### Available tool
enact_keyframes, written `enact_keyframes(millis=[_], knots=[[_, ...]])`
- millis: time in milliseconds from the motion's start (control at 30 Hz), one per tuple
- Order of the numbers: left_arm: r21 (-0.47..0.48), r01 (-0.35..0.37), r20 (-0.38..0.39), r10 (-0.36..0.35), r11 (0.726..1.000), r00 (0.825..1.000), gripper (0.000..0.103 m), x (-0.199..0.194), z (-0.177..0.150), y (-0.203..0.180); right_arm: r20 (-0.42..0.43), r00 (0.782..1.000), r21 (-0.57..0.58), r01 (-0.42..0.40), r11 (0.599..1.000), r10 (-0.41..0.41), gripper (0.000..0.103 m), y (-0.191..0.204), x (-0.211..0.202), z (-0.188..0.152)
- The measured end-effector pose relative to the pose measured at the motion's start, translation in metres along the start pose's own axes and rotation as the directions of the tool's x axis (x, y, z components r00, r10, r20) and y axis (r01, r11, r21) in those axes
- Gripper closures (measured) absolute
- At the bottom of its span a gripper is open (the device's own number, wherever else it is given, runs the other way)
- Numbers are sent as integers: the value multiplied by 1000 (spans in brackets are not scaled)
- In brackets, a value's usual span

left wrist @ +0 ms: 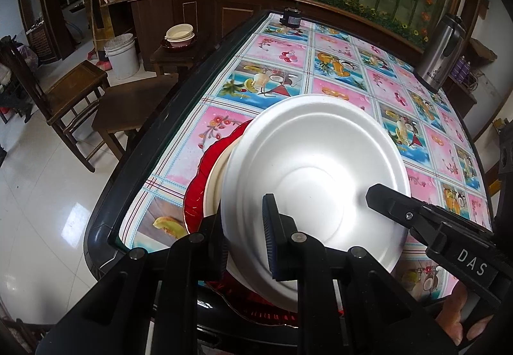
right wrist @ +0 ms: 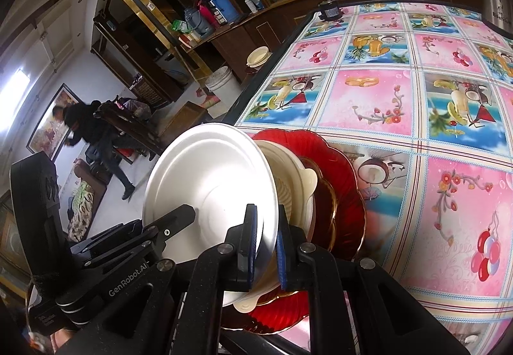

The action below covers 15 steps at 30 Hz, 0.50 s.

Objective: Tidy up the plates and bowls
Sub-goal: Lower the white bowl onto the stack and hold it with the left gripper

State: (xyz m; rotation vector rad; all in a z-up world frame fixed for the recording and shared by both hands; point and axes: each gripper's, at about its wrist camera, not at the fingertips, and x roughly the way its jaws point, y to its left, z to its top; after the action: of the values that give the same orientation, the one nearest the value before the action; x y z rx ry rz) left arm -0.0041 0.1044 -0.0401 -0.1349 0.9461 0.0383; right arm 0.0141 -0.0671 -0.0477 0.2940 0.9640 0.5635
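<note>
Both hand-held grippers are clamping the rim of one white plate (left wrist: 317,175), which is tilting above a stack near the table (left wrist: 224,72) corner. The left gripper (left wrist: 247,239) is pinching the plate's near rim between its pads; its far finger is sitting behind the plate and is mostly hidden. The right gripper (right wrist: 264,246) is gripping the opposite rim, with blue pads on either side of the edge. Under the plate, a cream bowl (right wrist: 295,188) is sitting in a red scalloped glass dish (right wrist: 346,194); the plate is covering most of the bowl, so its interior cannot be made out. Whether the plate is touching the bowl cannot be told. Beyond the plate, a steel thermos (left wrist: 444,50) is standing on the table's far edge, cut off in the right wrist view.
</note>
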Motion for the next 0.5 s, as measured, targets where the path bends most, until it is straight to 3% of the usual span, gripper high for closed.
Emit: enact_keyframes(millis=[500], knots=[[-1, -4, 16, 4, 1000, 1000, 87, -10, -4, -3, -9, 999, 24, -40, 999, 40, 92, -7, -5, 2]])
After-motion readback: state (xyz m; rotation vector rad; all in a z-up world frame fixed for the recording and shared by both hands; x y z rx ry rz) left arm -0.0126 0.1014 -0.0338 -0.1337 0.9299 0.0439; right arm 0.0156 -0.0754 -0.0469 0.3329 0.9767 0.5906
